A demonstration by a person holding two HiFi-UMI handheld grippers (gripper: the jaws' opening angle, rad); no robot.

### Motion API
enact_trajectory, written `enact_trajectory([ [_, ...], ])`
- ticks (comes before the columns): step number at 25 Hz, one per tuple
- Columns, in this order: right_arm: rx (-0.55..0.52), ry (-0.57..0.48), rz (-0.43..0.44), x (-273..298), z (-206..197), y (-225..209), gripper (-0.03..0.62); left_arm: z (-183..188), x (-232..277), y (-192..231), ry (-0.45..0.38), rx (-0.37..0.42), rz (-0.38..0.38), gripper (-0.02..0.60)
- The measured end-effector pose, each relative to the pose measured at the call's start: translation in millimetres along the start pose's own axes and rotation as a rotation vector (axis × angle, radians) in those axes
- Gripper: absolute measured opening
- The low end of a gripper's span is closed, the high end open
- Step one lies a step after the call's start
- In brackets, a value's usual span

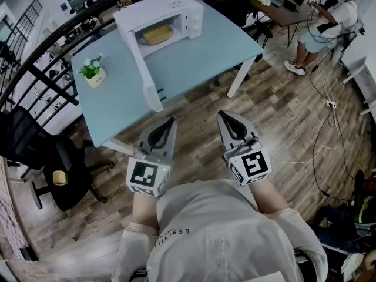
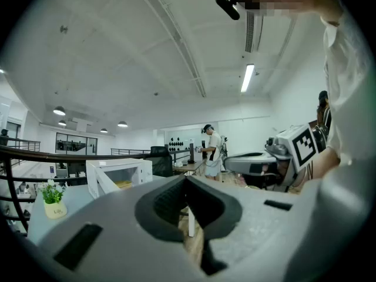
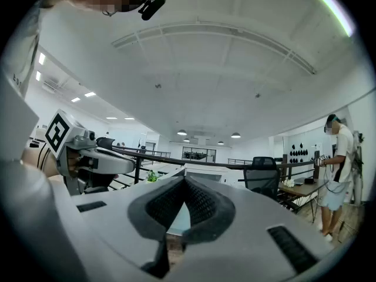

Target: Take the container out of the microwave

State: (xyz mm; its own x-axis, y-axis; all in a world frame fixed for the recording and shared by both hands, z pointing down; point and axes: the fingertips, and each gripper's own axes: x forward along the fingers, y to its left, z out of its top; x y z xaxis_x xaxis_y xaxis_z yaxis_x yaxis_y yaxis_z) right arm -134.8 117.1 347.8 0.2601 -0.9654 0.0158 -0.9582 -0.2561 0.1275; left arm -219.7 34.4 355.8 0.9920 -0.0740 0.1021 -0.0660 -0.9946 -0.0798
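my left gripper (image 1: pixel 171 122) and right gripper (image 1: pixel 222 115) hang over the floor (image 1: pixel 282 116), short of the surface's (image 1: pixel 194 63) near edge, each with fingers together on nothing. the container (image 1: pixel 157 35) sits inside the microwave (image 1: pixel 187 7), door (image 1: pixel 144 75) open, by the far edge.

Wood floor (image 1: pixel 282 116), blue table (image 1: pixel 194 57), black office chair (image 1: pixel 64 175).

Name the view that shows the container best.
Head view: the yellow container lies in plain sight inside the open microwave. The left gripper view shows only a small yellow sliver of it, far off. The right gripper view shows none of it.
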Motion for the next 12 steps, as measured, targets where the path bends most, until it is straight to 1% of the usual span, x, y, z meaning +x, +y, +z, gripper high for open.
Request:
enact_trajectory([
  [12, 0.018, 0.002, -0.015, 4.5, -3.9, -6.6, 0.014, -0.8, 9.0, 5.3, 0.001, -0.009, -0.003, -0.006],
])
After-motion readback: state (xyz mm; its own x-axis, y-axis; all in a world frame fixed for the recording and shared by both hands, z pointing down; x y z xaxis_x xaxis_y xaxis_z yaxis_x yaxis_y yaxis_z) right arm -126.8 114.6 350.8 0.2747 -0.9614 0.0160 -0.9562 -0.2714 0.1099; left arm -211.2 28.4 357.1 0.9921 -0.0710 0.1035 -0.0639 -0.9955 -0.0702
